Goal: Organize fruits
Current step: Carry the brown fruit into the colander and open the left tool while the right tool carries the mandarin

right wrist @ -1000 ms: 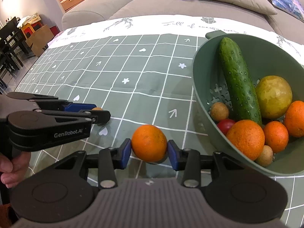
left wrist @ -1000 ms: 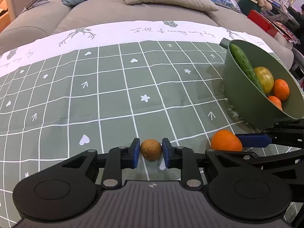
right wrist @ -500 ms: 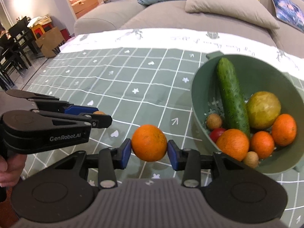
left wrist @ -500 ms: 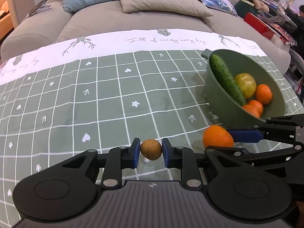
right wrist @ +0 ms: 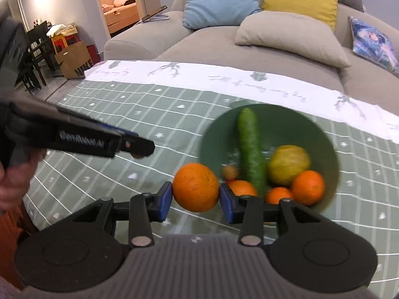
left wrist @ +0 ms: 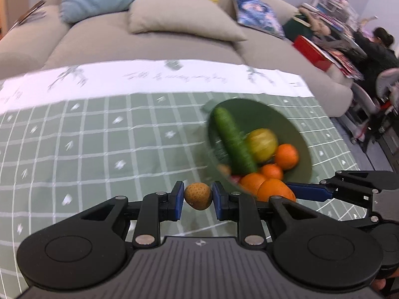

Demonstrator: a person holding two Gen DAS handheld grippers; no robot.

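Observation:
My left gripper (left wrist: 197, 196) is shut on a small brown round fruit (left wrist: 198, 195) and holds it above the table, left of the green bowl (left wrist: 296, 134). My right gripper (right wrist: 196, 197) is shut on a large orange (right wrist: 196, 186), held up at the bowl's (right wrist: 324, 134) left rim. In the left wrist view the right gripper (left wrist: 306, 191) and its orange (left wrist: 275, 188) show at the right. The bowl holds a cucumber (right wrist: 250, 147), a yellow-green fruit (right wrist: 289, 164), several oranges (right wrist: 308, 186) and a small brown fruit (right wrist: 230, 172).
The table wears a green checked cloth (right wrist: 154, 114) with a white border. A grey sofa (right wrist: 274, 57) with cushions stands behind it. The left gripper's body (right wrist: 82, 140) crosses the right wrist view at left. A seated person (left wrist: 376, 49) is at far right.
Both grippers have risen off the table with their fruits and moved toward the bowl, which now shows from higher up. Both stay shut.

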